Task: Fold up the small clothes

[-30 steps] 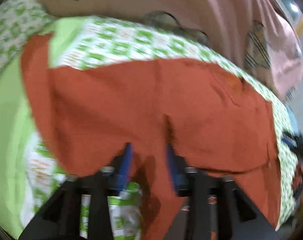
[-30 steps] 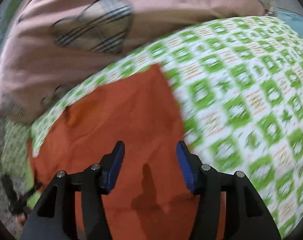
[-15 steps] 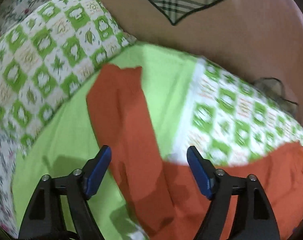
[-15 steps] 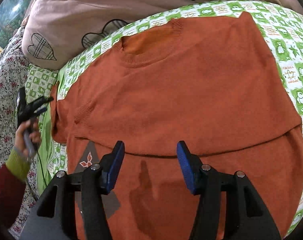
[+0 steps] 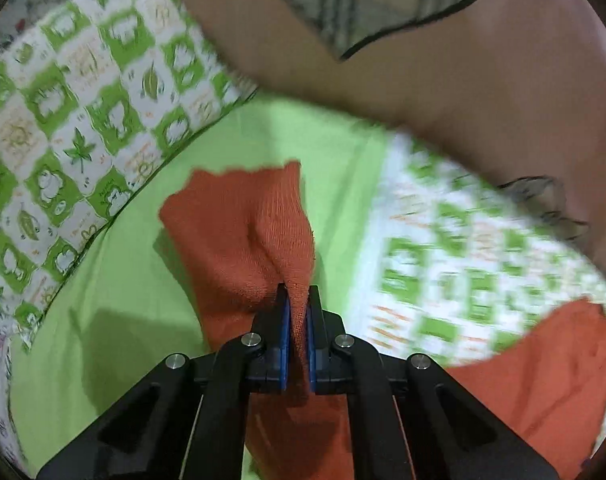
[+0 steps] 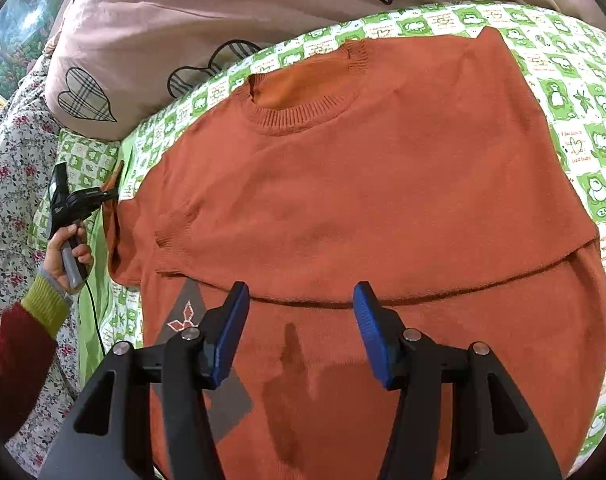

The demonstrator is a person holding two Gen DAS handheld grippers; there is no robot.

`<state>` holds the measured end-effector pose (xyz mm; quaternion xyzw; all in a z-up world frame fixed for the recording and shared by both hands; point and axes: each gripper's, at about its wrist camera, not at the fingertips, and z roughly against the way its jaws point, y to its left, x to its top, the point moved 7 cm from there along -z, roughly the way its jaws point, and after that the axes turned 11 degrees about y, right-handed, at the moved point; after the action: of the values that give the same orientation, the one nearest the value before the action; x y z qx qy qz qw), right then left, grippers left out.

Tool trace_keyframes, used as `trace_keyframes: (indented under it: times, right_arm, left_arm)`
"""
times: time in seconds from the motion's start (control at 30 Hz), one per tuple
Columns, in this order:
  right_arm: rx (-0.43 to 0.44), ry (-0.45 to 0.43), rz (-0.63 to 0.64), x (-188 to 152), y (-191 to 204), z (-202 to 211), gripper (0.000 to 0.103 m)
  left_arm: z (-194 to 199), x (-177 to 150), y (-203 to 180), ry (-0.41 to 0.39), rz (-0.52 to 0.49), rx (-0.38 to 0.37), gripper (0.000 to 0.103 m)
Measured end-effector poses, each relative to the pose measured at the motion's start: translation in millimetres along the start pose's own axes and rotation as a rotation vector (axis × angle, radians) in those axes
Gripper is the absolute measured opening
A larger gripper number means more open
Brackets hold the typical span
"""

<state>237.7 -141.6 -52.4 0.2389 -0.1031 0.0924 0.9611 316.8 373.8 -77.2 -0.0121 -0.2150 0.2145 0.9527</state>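
Observation:
An orange knit sweater [image 6: 367, 184] lies on the green-and-white patterned cover, neck toward the far side, its lower part folded up across the body. Its left sleeve [image 5: 243, 232] stretches out over a plain green sheet. My left gripper [image 5: 298, 300] is shut on that sleeve near the cuff, the knit bunched between the blue pads. In the right wrist view the left gripper [image 6: 103, 196] shows at the sweater's left edge, held by a hand [image 6: 69, 250]. My right gripper [image 6: 301, 304] hovers open above the folded edge, with nothing between its fingers.
A pink quilt [image 6: 191, 20] with plaid heart patches is piled along the far side. A floral sheet [image 6: 11, 168] lies at the left. The green checked cover [image 6: 583, 128] extends to the right. A cable [image 6: 93, 312] hangs from the left gripper.
The left gripper swung out to the sleeve and its jaws went from wide open to shut on it. The right gripper pulled back over the folded sweater, then held still, open.

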Motion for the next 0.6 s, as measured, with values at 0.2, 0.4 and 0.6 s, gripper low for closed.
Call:
trace_keyframes:
  times: [0.2, 0.4, 0.6]
  right_arm:
    - [0.020, -0.024, 0.006, -0.8, 0.4, 9.8, 0.055]
    - [0.036, -0.060, -0.024, -4.8, -14.5, 26.9, 0.055]
    - [0.027, -0.104, -0.088, -9.0, -46.2, 47.2, 0.055]
  left_arm:
    - [73.6, -34.9, -74.4, -0.102, -0.072, -0.182, 0.005]
    - [107.2, -85.2, -194.9, -0.110, -0.233, -0.341, 0.005]
    - [113.1, -146.6, -314.7, -0.075, -0.423, -0.457, 0.005]
